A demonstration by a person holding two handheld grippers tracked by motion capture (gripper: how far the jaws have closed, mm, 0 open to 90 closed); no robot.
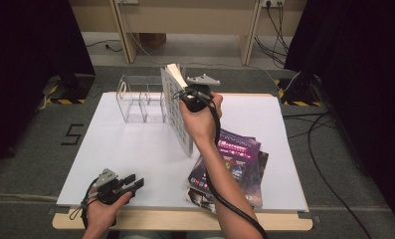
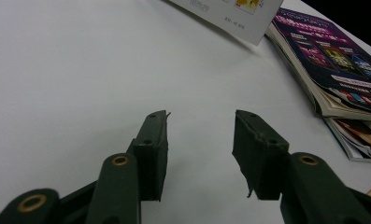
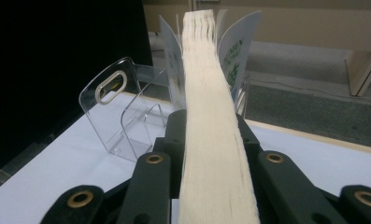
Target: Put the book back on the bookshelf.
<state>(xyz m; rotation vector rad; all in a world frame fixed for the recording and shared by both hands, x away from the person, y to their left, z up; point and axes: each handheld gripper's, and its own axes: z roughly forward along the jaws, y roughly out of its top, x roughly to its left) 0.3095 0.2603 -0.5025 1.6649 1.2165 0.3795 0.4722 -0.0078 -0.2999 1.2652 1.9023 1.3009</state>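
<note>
Magazine stack (image 1: 232,167) (purple covers) on table (image 1: 135,149).

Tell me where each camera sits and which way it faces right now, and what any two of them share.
High view: above the person's side, facing forward and down on the table; both forearms, the left hand-held gripper and the right hand-held gripper show.
Left gripper view: low on the left hand-held gripper, looking across the bare table past open jaws toward the magazine stack.
Right gripper view: along its jaws, shut on the upright book, toward the clear rack.
Shared: the high view also shows that book, rack and stack.
</note>
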